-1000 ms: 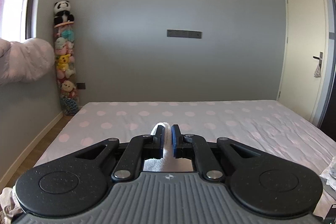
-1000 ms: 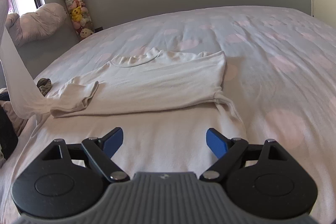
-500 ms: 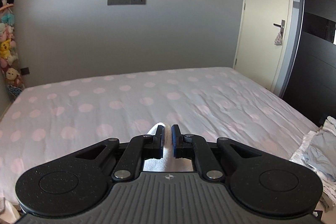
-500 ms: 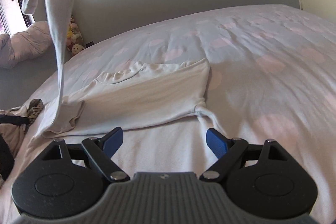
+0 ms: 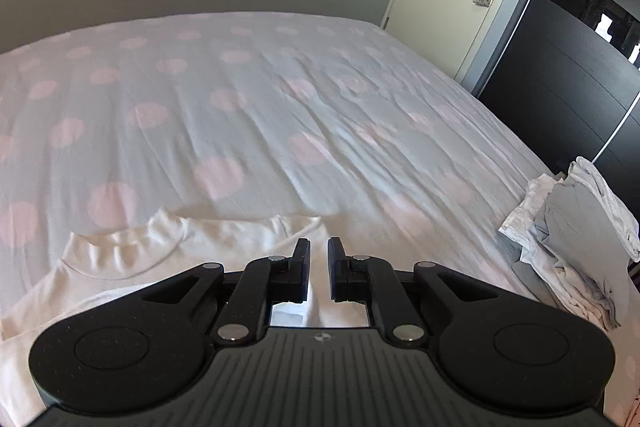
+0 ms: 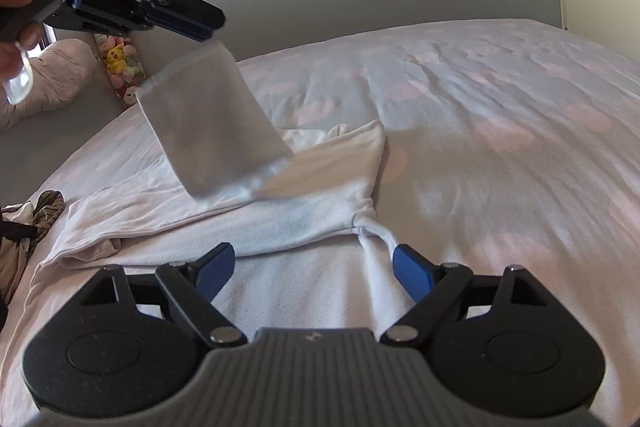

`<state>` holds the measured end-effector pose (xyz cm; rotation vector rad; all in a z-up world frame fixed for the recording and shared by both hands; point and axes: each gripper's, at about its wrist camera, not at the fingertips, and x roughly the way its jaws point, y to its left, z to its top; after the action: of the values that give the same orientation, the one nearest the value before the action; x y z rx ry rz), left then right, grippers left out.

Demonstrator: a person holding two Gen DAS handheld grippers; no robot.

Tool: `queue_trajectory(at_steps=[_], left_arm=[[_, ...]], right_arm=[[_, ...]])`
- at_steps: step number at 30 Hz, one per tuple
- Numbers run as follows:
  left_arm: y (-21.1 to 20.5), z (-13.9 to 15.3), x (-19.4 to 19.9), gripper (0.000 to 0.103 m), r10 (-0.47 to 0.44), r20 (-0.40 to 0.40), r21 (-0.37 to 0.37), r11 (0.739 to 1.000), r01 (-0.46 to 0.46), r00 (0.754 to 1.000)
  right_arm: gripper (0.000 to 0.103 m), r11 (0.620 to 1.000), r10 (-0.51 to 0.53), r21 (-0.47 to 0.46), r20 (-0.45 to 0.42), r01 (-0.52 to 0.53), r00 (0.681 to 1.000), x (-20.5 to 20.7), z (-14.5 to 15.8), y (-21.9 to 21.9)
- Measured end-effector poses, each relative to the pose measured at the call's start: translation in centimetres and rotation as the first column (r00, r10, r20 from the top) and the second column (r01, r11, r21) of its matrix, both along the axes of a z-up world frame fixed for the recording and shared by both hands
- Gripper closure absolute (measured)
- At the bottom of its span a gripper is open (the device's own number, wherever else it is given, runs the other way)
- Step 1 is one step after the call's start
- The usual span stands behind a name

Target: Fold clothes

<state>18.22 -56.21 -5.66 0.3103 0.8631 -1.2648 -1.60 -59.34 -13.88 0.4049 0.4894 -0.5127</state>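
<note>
The soft, light white shirt [image 6: 280, 227] drapes limply on the bed [image 6: 500, 99], its sleeve [image 6: 212, 123] slipping from the opening left tongs [image 6: 200, 25]; the right tongs [image 6: 314, 269] hang wide apart, empty, nearest the hem.

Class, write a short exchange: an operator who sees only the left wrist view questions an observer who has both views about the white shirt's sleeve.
Operator: Where is the sleeve?
Observer: The sleeve hangs from the tips of the left gripper, whose jaws are opening, above the shirt.
Operator: What is the right gripper doing?
Observer: The right gripper is open and grips nothing, with shirt cloth beneath it.
</note>
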Motion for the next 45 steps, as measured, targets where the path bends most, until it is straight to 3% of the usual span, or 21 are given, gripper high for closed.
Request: queue_trajectory(at_steps=[6,15,22,26,32,35,40,42,45], left_arm=[[0.7,-0.6,-0.7,0.077,-0.021,0.003,0.022,1.000,0.021,1.000],[9.2,-2.4,1.8,0.076,0.082,0.060,0.092,0.992,-0.087,0.995],[18.3,-4.2,4.1,0.076,0.201,0.175,0.147,0.963,-0.228,0.964],[22.2,-5.7,4.0,0.076,0.222,0.267,0.172,0.946,-0.273,0.938],[24.3,-9.0,3.1,0.076,0.187,0.387,0.202,0.938,-0.281,0.903],[24.3,-10.5,3.0,0.076,0.175,0.454,0.206,0.933,-0.294,0.873],[23.8,-11.1,3.0,0.076,0.131,0.535,0.189,0.944,-0.269,0.834],[23.6,-11.2,3.1,0.076,0.122,0.547,0.178,0.950,-0.257,0.828],[23.6,-11.4,3.5,0.076,0.121,0.534,0.160,0.957,-0.241,0.837]], right_arm=[[0.015,1.000,-0.002,0.011,0.002,0.002,1.000,-0.1,-0.2,-0.2],[0.019,0.994,0.098,-0.056,-0.007,-0.098,0.995,0.7,-0.2,1.6],[0.022,0.983,0.150,-0.099,-0.045,-0.154,0.988,1.5,-0.6,2.7],[0.025,0.972,0.187,-0.135,-0.063,-0.194,0.980,1.8,-0.6,3.7],[0.027,0.934,0.267,-0.212,-0.114,-0.286,0.957,2.6,-1.0,5.9],[0.027,0.918,0.285,-0.245,-0.141,-0.312,0.948,2.8,-1.1,6.7],[0.027,0.885,0.278,-0.326,-0.203,-0.333,0.939,3.4,-0.9,7.9],[0.026,0.857,0.282,-0.366,-0.256,-0.363,0.925,4.2,-1.0,8.5],[0.027,0.775,0.305,-0.451,-0.348,-0.443,0.887,6.0,-1.4,9.6]])
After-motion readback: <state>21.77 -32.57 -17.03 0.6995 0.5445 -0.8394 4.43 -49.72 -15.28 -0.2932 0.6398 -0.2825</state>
